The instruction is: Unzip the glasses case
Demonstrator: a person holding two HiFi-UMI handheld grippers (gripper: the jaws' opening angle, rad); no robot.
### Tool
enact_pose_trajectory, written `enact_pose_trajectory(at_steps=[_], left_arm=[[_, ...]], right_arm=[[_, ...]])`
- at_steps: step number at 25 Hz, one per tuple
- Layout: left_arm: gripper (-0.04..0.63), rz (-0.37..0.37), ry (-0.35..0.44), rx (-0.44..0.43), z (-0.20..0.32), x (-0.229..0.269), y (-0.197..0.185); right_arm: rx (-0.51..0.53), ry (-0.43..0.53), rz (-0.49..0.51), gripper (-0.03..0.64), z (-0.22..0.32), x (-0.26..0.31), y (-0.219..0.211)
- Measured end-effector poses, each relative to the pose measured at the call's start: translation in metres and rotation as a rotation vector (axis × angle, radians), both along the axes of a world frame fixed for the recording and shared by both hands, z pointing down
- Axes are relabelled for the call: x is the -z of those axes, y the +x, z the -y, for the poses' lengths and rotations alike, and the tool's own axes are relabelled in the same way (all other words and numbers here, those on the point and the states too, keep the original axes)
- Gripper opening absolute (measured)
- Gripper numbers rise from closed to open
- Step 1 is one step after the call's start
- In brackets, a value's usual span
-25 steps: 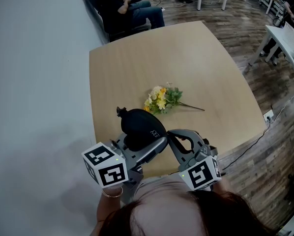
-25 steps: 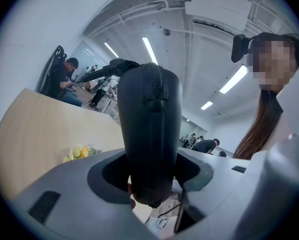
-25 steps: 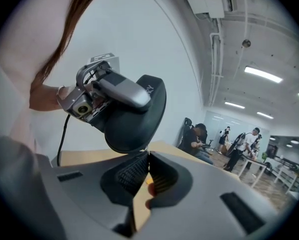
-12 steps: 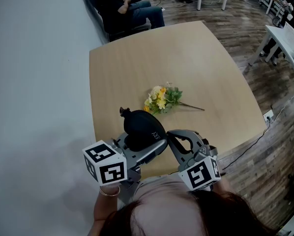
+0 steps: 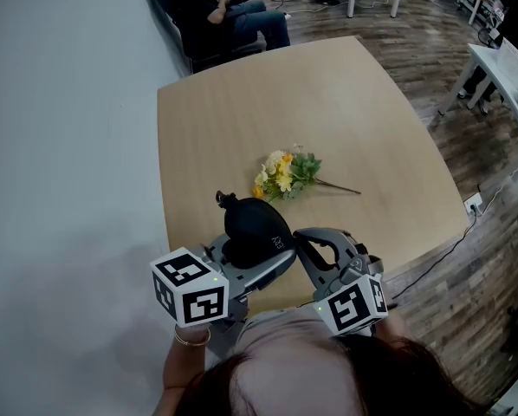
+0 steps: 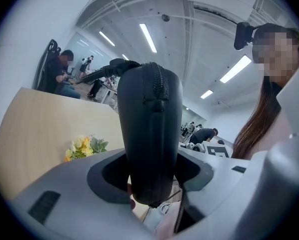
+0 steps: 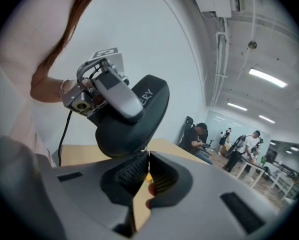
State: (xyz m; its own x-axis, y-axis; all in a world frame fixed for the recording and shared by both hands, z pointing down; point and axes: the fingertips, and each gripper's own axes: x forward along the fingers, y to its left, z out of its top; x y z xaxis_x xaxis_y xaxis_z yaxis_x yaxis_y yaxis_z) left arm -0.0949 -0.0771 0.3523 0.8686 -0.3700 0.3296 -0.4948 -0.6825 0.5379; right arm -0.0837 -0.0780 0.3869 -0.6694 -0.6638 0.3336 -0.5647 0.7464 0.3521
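The black glasses case (image 5: 255, 228) is up in the air over the near edge of the bench (image 5: 346, 102). My left hand-held gripper (image 5: 246, 260) squeezes it with its jaws set wide. The zip (image 6: 157, 86) looks done up. My right hand-held gripper (image 7: 148, 158) has its tips pressed together right under the case, and I cannot see if they pinch the zip pull. Yellow flowers (image 5: 285, 174) lie just behind. A person (image 5: 220, 11) sits past the far edge, by a wood floor (image 5: 467, 258).
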Motion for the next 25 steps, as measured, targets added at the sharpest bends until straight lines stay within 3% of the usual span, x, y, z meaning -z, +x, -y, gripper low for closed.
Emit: enact_pose_trajectory(at_steps=[25], left_arm=[[0.242,0.081,-0.034,-0.046,-0.009,-0.019,0.006]], right_arm=[[-0.008,-0.003,-0.016,0.016,0.002,-0.004,0.002]])
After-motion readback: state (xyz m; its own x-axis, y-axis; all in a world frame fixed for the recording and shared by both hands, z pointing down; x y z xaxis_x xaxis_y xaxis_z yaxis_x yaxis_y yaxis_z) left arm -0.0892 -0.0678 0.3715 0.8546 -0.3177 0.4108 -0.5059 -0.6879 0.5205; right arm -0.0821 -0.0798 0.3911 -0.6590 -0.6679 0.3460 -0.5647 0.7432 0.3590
